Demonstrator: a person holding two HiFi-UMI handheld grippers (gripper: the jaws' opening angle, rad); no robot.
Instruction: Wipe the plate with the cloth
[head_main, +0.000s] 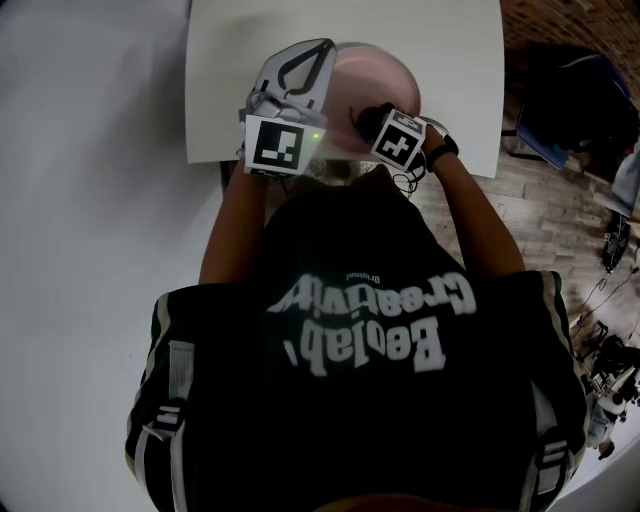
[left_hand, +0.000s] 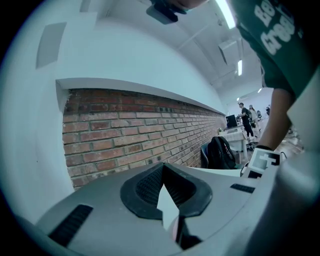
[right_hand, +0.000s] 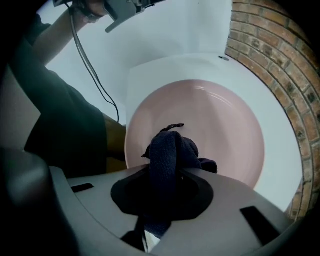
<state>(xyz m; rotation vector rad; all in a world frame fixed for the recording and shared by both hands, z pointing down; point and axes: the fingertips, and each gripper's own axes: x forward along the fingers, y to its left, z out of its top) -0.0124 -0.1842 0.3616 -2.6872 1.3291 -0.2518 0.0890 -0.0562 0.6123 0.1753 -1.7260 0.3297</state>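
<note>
While the right claw (right_hand: 166, 176), clamped tight on a dark blue cloth (right_hand: 169, 147), hovers over the pink plate (right_hand: 220, 125) just ahead, the left claw (left_hand: 163, 195) pinches its rim; a hard scrub could wrench it loose.

A pink plate (head_main: 378, 75) sits at the white tabletop's (head_main: 230, 60) near edge, close to the person's dark shirt (head_main: 360, 330). The left gripper (head_main: 318, 50) lies at the plate's left rim. The right gripper (head_main: 380, 122) presses a dark cloth (head_main: 367, 120) on its near part.
</note>
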